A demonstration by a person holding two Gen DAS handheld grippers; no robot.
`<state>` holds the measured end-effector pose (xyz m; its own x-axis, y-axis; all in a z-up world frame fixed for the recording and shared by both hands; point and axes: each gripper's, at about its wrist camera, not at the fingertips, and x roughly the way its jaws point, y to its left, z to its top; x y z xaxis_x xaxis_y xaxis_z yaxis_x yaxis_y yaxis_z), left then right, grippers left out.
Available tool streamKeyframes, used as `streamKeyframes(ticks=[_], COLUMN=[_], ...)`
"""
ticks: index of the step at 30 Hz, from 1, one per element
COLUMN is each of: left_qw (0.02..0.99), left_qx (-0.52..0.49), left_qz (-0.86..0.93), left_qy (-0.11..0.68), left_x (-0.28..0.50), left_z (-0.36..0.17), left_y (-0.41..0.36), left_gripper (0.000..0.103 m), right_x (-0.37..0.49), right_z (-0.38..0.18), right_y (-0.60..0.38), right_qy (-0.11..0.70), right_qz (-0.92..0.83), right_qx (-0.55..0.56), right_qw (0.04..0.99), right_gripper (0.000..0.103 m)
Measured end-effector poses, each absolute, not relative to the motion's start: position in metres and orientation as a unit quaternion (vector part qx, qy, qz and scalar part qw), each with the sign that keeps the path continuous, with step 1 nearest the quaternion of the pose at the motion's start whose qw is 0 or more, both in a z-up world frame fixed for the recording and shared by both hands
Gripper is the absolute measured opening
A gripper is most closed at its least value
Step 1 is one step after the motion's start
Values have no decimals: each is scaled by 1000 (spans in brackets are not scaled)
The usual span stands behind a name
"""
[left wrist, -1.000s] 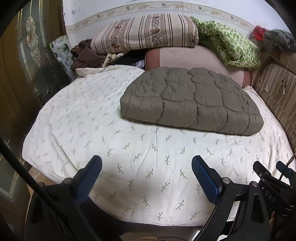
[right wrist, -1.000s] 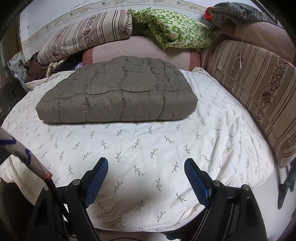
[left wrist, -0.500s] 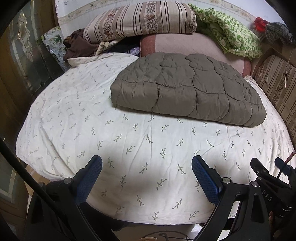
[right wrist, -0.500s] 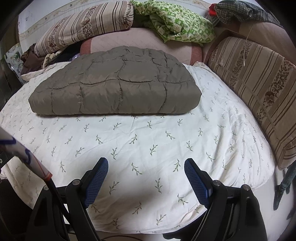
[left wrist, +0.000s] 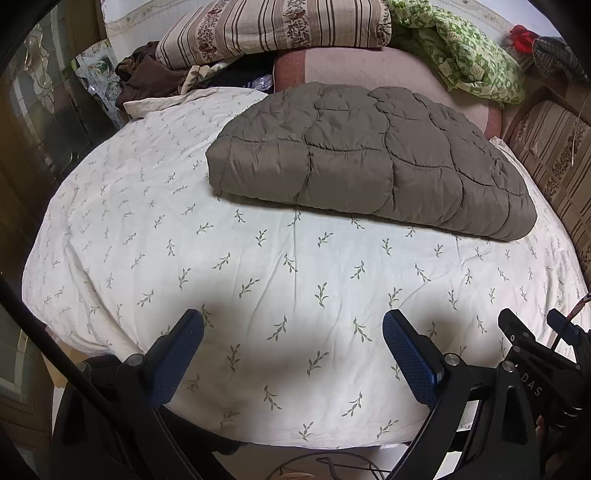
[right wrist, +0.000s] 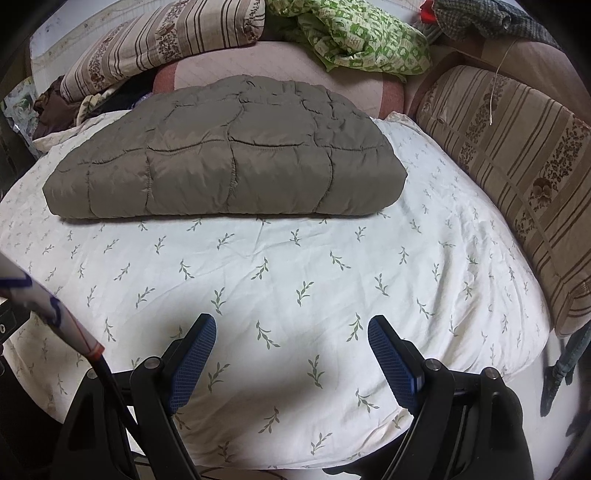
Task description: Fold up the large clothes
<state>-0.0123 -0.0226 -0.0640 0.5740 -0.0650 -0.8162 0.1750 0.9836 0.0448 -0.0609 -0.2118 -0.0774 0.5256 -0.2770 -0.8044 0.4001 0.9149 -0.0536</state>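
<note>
A grey-brown quilted padded garment (left wrist: 365,158) lies folded into a thick flat bundle on the far half of the bed; it also shows in the right wrist view (right wrist: 229,162). My left gripper (left wrist: 293,332) is open and empty above the near part of the white leaf-print sheet (left wrist: 166,229), well short of the bundle. My right gripper (right wrist: 291,332) is open and empty too, over the sheet (right wrist: 424,266) near its front edge. The right gripper's body (left wrist: 535,369) shows at the lower right of the left wrist view.
Striped pillows (left wrist: 273,29), a pink cushion (left wrist: 354,66), a green patterned cloth (left wrist: 469,48) and dark clothes (left wrist: 147,74) pile up at the bed's head. A striped bolster (right wrist: 517,158) lines the right side. A wooden door (left wrist: 33,118) stands on the left.
Both grippers have moved forward over the bed toward the folded garment, which now looks larger. Both stay open and empty.
</note>
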Motion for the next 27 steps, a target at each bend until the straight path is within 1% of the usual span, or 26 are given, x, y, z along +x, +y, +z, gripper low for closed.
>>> streamKeyframes(ticks=[27], left_qw=[876], left_qx=[60], left_qz=[-70], left_qy=[473], left_x=[-9], left_z=[-74], left_y=[-23], left_gripper=[97], right_x=[-59], right_z=[-82], right_y=[-204], right_qy=[451], right_qz=[-193], right_qx=[56], right_qw=[870], right_gripper=[88])
